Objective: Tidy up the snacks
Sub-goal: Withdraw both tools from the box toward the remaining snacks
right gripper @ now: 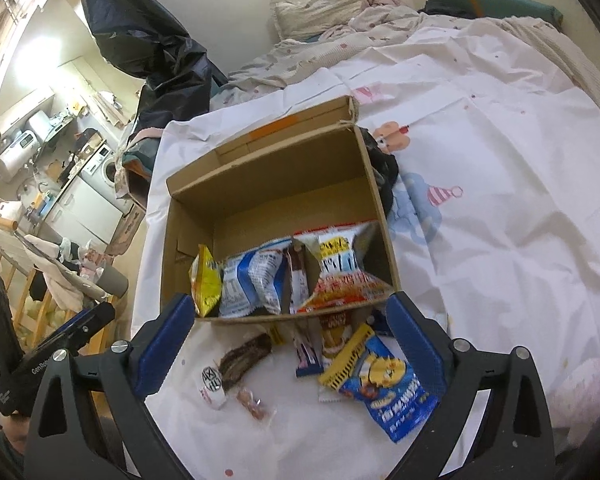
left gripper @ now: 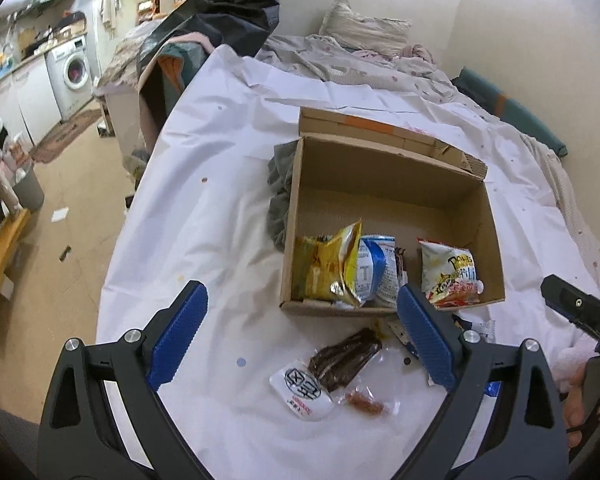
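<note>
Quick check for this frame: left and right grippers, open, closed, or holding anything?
Left gripper: open, holding nothing.
Right gripper: open wide, holding nothing.

One cardboard box (right gripper: 284, 184) at twelve o'clock on the bed; four snack packets stand inside it: one yellow packet (right gripper: 207, 280), one blue-and-white packet (right gripper: 256, 280), one slim brown bar (right gripper: 297, 280), one red-and-white chip bag (right gripper: 340, 276); loose at six o'clock: one dark brown bar (right gripper: 244, 358), one blue cartoon packet (right gripper: 384, 388), one small clear-wrapped sweet (right gripper: 254, 400); one pillow (right gripper: 320, 4) beyond.
</note>
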### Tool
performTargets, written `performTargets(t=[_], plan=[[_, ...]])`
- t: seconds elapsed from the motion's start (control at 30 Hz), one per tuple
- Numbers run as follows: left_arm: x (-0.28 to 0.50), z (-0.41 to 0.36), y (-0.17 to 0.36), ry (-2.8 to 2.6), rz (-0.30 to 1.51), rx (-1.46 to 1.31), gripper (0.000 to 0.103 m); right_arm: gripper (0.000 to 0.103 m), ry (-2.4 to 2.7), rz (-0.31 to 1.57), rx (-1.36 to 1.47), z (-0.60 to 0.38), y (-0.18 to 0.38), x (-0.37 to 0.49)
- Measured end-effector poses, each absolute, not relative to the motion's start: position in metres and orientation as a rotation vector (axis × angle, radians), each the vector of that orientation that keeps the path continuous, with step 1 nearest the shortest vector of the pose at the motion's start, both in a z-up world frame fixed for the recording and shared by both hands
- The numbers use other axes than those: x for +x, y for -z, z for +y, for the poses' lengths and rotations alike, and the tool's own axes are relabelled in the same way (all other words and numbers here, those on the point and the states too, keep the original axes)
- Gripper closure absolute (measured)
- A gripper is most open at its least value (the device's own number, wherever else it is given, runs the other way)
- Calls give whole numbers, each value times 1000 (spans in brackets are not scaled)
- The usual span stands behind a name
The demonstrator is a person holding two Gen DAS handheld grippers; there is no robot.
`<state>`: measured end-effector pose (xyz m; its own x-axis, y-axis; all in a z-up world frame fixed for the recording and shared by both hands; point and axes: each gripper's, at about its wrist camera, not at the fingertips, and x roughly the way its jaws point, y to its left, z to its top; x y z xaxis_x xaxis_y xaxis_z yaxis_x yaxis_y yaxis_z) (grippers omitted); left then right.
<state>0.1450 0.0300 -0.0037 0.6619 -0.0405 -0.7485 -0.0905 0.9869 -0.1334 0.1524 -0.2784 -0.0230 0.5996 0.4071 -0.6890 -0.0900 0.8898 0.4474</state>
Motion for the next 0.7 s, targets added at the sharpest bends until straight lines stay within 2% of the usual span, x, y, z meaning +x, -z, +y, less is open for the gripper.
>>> performTargets(t=[0.27,0.47,0.57,0.7], plan=[[142,45,33,-99,964,-137,9,4,-266,939,449,-291,39,137],[154,45,86,-62,1215,-206,9,4,-247,982,463,-301,51,137],[158,36,104,-80,1254,-243,9,4,-244,992,495,-305,54,139],[182,-6,115,57,1301,-83,9,4,-249,993,511,-305,55,141]])
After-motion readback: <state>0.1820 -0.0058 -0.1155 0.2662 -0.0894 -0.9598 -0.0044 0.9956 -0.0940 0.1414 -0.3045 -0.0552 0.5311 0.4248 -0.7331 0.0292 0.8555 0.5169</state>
